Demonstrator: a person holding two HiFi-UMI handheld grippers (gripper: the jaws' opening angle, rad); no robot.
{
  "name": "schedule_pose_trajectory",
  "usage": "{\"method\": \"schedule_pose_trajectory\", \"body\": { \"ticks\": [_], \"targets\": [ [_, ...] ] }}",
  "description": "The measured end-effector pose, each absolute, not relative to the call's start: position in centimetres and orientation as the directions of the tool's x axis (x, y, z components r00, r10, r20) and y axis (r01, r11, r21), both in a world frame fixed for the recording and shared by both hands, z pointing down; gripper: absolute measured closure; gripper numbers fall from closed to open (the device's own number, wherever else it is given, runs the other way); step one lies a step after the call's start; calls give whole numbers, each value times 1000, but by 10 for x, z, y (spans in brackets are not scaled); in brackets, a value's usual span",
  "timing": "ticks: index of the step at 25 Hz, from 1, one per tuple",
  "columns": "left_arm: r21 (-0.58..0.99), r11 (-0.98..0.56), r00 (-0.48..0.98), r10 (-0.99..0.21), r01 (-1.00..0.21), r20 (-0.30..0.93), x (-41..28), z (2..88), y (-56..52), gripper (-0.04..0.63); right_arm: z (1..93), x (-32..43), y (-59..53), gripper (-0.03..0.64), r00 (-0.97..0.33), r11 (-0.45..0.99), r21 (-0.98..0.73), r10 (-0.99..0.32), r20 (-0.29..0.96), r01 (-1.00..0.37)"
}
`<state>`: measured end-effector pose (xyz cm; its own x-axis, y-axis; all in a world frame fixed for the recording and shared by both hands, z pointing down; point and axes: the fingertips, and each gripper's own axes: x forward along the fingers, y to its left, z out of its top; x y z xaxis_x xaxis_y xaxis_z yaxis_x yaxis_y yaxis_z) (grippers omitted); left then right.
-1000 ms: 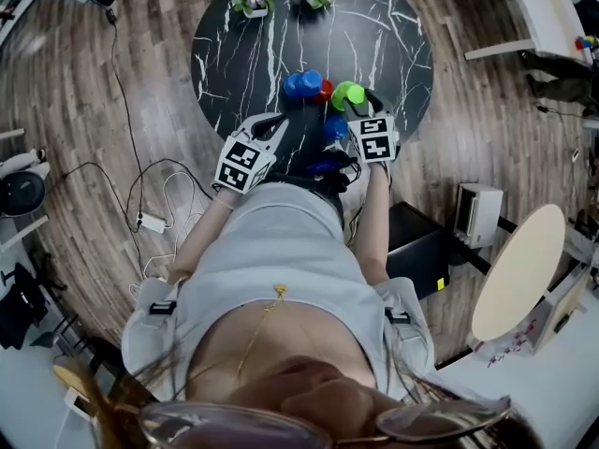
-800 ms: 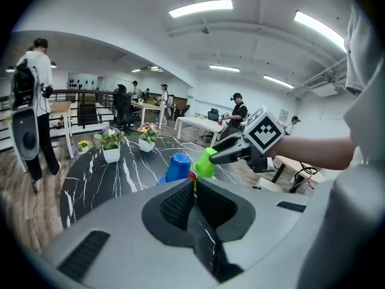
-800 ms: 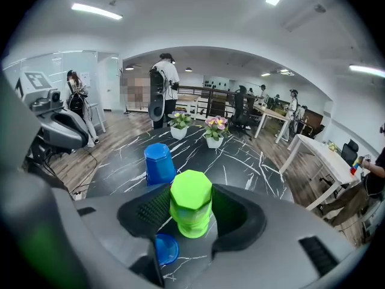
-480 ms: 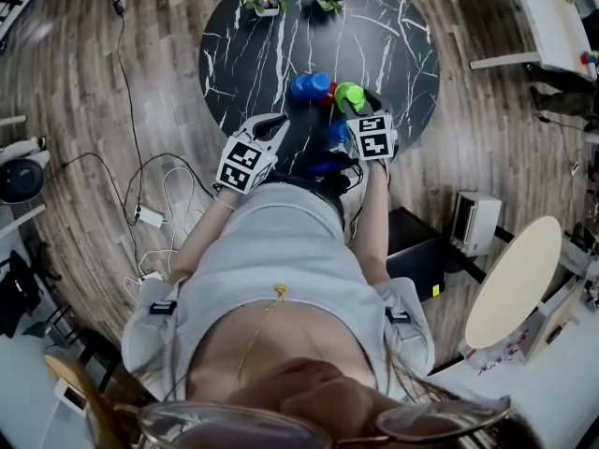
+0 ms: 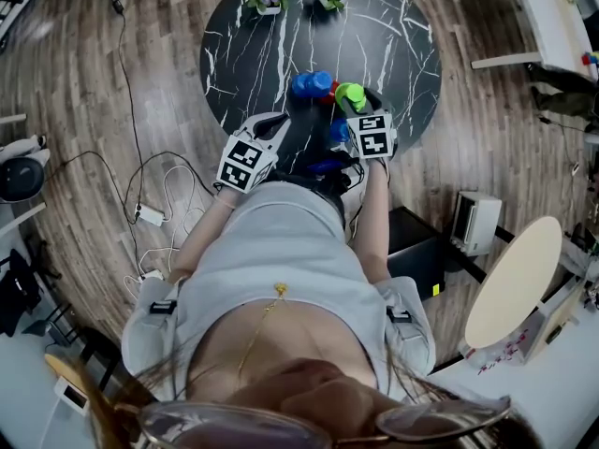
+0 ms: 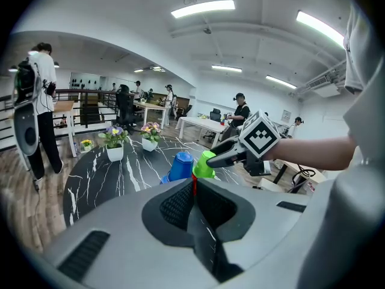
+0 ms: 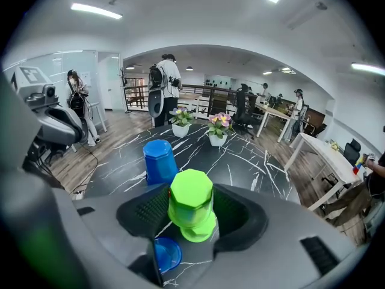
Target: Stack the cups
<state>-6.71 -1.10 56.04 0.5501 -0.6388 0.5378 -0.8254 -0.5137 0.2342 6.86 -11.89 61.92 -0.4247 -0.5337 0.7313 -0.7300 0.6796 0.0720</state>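
Right gripper (image 7: 192,212) grips an upturned lime-green plastic cup (image 7: 190,194) between its pads, the jaws just easing wider. The cup is at the near side of the round black marbled table (image 5: 374,36), beside an upturned blue plastic cup (image 7: 160,160). Left gripper (image 6: 194,188) is pinched together, empty.

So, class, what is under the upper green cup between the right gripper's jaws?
A lower green cup, also upside down, nests beneath the upper green cup and stands on the marble table. Whatever is inside either cup is covered.
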Motion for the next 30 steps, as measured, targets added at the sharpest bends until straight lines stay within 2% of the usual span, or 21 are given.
{"method": "schedule_pose_trajectory", "body": {
  "ticks": [3,30],
  "targets": [
    [237,-515,553,-637,-823,537,-67,560,-13,557,621,67,-119,341,-434,691,71,-527,731,-719],
    [235,-598,617,-583,-766,528,-52,557,-17,557,612,96,-86,337,-408,609,33,-570,713,-793]
  ]
}}
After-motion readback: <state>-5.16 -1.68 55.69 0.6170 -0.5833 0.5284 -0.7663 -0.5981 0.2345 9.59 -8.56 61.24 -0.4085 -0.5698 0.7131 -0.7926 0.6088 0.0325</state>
